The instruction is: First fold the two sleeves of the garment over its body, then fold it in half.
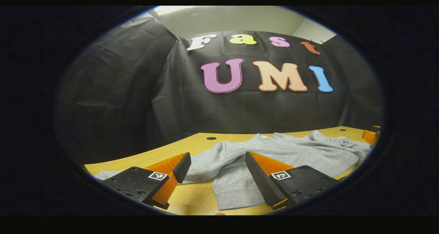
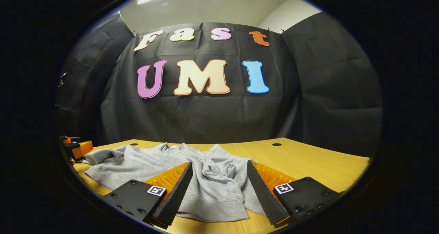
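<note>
Both claws, left claw (image 1: 217,172) and right claw (image 2: 219,179), stand apart, straddling the grey sweatshirt (image 2: 205,179) on the worktop (image 2: 319,169), positioned for sleeve pickup.

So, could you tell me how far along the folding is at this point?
Nothing looks folded: the grey garment lies spread on the table, one sleeve bunched. Nothing is in hand; the left gripper and right gripper hover with jaws open. Both sleeve folds and the halving remain.

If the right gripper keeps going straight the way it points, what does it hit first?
Most likely the bunched sleeve of the grey fabric sweatshirt, lying between the open right gripper fingers on the wooden table; depth is unclear.
</note>
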A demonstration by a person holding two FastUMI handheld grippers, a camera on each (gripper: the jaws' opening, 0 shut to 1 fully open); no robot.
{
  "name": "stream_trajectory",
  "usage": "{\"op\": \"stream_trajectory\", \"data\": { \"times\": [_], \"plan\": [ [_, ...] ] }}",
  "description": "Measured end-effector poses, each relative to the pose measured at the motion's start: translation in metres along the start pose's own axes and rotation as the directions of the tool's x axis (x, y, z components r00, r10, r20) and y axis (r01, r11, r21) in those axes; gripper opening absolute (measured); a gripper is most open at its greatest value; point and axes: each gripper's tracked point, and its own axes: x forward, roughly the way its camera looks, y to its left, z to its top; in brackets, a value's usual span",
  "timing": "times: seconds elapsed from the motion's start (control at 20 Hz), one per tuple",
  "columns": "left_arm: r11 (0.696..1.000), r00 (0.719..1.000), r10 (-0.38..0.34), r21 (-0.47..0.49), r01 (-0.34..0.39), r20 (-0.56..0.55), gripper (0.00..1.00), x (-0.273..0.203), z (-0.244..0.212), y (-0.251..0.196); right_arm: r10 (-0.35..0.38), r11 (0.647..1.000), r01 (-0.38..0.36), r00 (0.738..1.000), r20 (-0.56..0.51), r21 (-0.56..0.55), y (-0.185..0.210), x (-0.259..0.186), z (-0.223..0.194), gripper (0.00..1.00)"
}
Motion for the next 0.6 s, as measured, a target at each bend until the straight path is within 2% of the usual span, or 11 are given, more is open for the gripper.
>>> {"op": "stream_trajectory", "data": {
  "times": [0.4, 0.6],
  "plan": [
    [1.0, 1.0, 0.0, 0.0, 0.0, 0.0, 0.94, -0.001, 0.0, -0.001, 0.003, 1.0, -0.003, 1.0, 0.0, 0.002, 0.001, 0.0, 0.0, 0.99],
    [1.0, 1.0, -0.003, 0.0, 0.003, 0.0, 0.94, -0.001, 0.0, -0.002, -0.003, 0.999, 0.004, 1.0, -0.023, 0.038, -0.014, 0.003, 0.005, 0.99]
  ]
}}
